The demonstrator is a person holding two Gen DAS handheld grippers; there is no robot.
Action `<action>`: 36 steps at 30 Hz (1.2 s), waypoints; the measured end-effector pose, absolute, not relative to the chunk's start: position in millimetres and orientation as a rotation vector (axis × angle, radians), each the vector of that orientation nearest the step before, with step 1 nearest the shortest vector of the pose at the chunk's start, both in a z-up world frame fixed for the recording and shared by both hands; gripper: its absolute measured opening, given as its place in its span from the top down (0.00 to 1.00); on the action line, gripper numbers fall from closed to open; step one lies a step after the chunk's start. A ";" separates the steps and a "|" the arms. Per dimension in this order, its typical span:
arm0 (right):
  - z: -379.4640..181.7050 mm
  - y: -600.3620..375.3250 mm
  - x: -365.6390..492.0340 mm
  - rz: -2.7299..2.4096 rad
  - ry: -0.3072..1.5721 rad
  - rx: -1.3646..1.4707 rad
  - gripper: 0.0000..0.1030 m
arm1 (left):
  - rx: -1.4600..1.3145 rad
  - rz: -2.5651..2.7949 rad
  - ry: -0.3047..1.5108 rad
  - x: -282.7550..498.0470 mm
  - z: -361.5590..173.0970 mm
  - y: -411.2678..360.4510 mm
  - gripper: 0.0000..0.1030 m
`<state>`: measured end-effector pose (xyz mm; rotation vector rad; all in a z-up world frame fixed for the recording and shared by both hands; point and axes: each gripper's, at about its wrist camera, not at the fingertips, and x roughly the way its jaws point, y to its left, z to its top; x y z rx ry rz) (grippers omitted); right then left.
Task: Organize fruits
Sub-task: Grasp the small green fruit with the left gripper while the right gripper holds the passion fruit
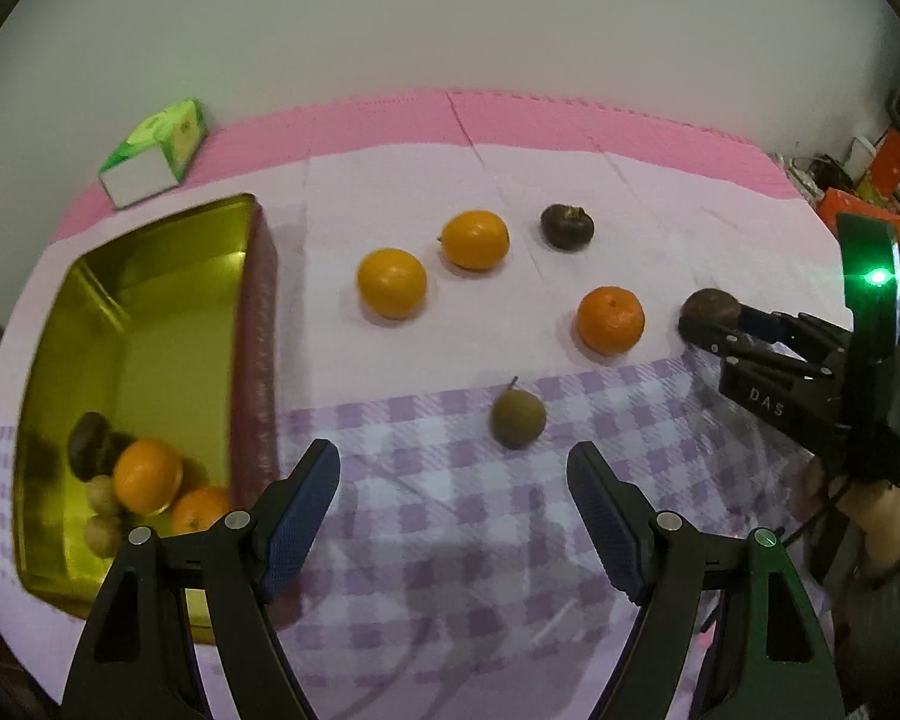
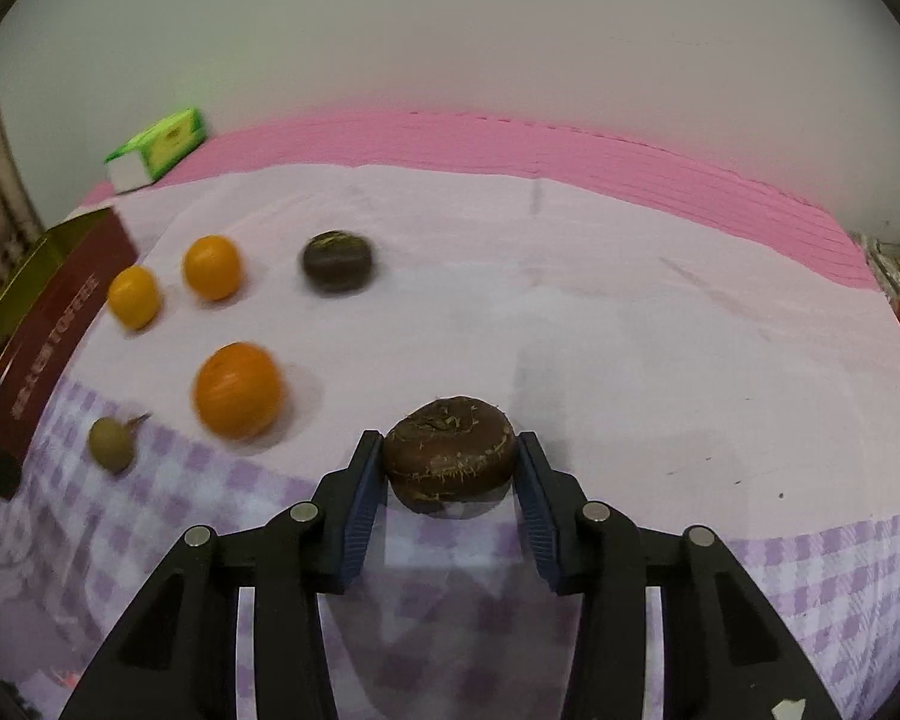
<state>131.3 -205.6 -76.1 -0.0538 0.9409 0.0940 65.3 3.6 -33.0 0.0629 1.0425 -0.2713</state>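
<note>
"das" on right gripper (image 1: 711,324); tin lettering unreadable.

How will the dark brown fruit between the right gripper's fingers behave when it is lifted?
The brown fruit looks firm: the right gripper presses it from both sides with no visible dent. Its flattened round shape suggests it may sit steady on the cloth rather than roll far. Its rough skin probably gives decent grip, though the curved sides could let it slip.

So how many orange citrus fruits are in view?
5: three on the cloth; two in the gold tin. More may be hidden there.
</note>
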 end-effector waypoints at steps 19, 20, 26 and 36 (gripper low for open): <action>-77.5 -210.7 133.1 0.096 0.925 -0.035 0.59 | 0.061 -0.287 1.126 93.4 -64.3 -25.8 0.49; -77.5 -211.4 133.0 0.097 0.925 -0.034 0.59 | 0.067 -0.288 1.125 94.3 -64.5 -27.7 0.52; -77.0 -211.7 132.2 0.100 0.925 -0.030 0.59 | 0.078 -0.290 1.142 98.1 -69.0 -32.9 0.68; -76.9 -211.0 132.2 0.099 0.925 -0.030 0.58 | 0.080 -0.296 1.132 93.0 -67.2 -30.3 0.74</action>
